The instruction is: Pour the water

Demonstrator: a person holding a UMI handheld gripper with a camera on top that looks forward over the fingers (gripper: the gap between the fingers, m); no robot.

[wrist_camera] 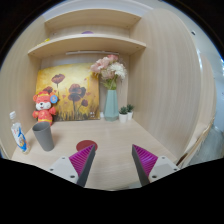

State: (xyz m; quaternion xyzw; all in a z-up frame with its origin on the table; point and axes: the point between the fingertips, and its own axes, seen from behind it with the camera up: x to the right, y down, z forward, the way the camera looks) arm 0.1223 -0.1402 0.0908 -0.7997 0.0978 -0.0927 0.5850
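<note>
My gripper point(112, 165) is open above the light wooden table point(110, 140), and nothing is between its magenta pads point(82, 160). A grey cup point(43, 136) stands upright at the far left, well beyond and left of the left finger. A clear plastic bottle with a blue and white label point(17, 134) stands just left of the cup. A flat red coaster-like disc point(87, 145) lies on the table just beyond the left fingertip, partly hidden by it.
A red and white plush toy point(43, 107) sits at the back left before a flower painting point(68, 92). A blue-green vase of flowers point(110, 98) and a small potted plant point(125, 113) stand at the back. Wooden shelves point(85, 42) hang above. A chair back point(195, 143) shows right.
</note>
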